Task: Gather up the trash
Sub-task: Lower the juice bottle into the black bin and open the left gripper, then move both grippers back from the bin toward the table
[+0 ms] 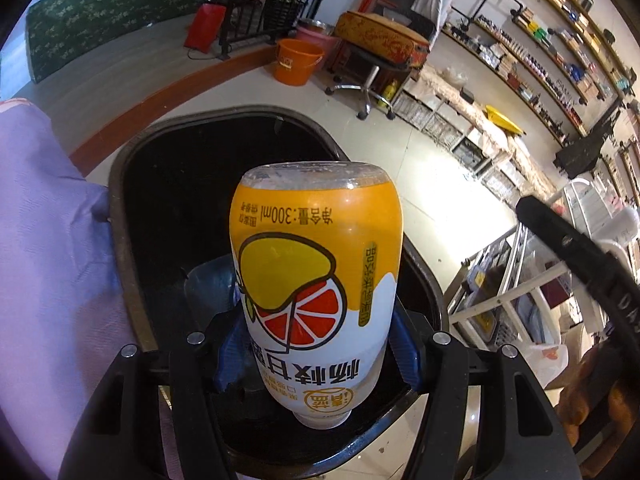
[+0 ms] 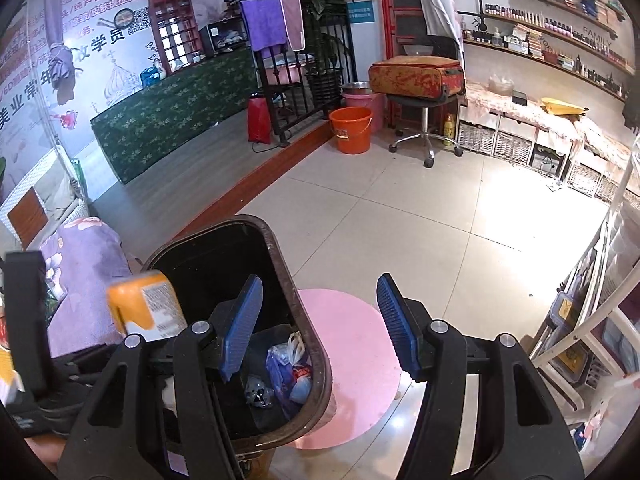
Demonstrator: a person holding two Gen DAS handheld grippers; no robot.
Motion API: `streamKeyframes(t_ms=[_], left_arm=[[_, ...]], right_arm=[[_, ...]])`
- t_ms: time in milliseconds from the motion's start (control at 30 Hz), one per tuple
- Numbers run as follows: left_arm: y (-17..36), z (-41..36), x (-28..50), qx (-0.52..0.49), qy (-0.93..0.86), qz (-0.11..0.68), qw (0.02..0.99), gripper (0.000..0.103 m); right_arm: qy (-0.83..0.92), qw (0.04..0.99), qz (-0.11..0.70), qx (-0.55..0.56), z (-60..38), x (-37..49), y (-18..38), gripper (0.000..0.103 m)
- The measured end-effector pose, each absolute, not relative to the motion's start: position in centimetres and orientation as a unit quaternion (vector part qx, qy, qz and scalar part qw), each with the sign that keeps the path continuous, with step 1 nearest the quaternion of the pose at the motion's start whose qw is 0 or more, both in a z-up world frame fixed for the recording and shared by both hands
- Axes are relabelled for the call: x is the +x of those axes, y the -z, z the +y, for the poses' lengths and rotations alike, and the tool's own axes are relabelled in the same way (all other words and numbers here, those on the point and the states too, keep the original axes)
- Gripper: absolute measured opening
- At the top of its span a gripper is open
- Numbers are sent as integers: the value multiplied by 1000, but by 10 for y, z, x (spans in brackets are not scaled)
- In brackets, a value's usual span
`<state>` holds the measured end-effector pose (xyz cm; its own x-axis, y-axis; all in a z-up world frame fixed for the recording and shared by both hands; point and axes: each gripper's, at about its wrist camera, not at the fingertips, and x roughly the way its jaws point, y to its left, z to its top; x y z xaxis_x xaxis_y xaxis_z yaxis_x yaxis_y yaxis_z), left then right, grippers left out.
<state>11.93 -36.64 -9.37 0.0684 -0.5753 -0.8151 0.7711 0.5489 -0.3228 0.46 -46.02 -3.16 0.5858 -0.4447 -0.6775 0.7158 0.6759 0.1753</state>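
Indoor light, fairly bright. My rt cam: strong glare patch on floor tiles (image 2: 516, 204), bottle (image 2: 142, 306) motion-blurred. Both views w/ heavy fisheye bend, dark vignette corners. Bin interior (image 1: 188, 184) nearly black.

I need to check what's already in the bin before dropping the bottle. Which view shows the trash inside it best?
The right wrist view: it looks down into the black bin and shows crumpled bags at the bottom. In the left wrist view the bottle in the left gripper blocks most of the interior.

Orange bucket (image 2: 351, 130) beside swivel stool (image 2: 426, 136); suitcase (image 2: 416, 76) atop.
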Motion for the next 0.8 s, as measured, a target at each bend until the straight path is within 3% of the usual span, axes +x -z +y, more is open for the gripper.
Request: streamKeyframes(t_ms=[100, 267, 433, 800], left_arm=[[95, -372, 119, 119, 470, 504, 714, 66], [84, -361, 115, 108, 487, 483, 720, 88], [66, -347, 103, 114, 483, 452, 742, 90], [42, -286, 89, 83, 442, 416, 791, 93]], right_arm=[[338, 862, 307, 221, -461, 4, 31, 60], [346, 860, 303, 220, -465, 2, 28, 60], [349, 861, 297, 221, -465, 1, 24, 65], [303, 876, 313, 208, -437, 29, 24, 65]])
